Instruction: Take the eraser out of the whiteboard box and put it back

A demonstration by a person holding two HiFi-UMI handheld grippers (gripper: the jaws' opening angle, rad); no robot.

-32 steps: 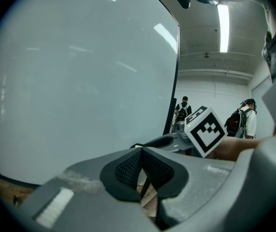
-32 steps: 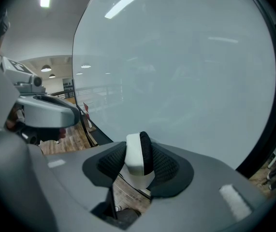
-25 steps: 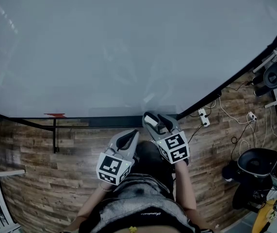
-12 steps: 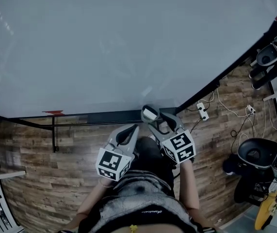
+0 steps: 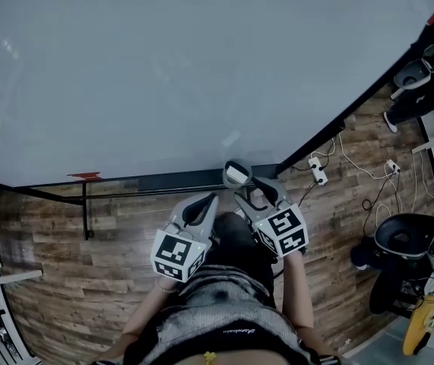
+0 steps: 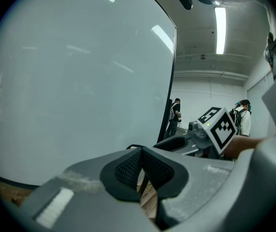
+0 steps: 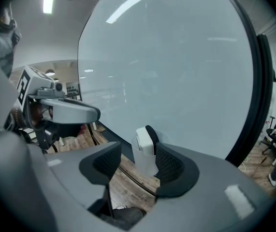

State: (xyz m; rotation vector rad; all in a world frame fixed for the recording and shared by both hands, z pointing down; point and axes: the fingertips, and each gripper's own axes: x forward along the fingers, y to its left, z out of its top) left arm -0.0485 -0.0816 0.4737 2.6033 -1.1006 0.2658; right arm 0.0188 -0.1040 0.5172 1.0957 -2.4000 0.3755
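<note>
The right tongs [image 7: 133,164], jaws wide apart but just closing slightly, have drawn back a little, with nothing between them. The eraser [image 7: 145,140] stands in the whiteboard box [image 7: 146,167] just beyond their tips. The left tongs [image 6: 141,167] stay pressed together, unmoved.

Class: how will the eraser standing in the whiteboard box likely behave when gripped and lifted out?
The eraser looks stiff and probably light. Its smooth white shell may slip; the dark felt edge should grip better. Upright in the close-fitting box, it may drag coming out.
</note>
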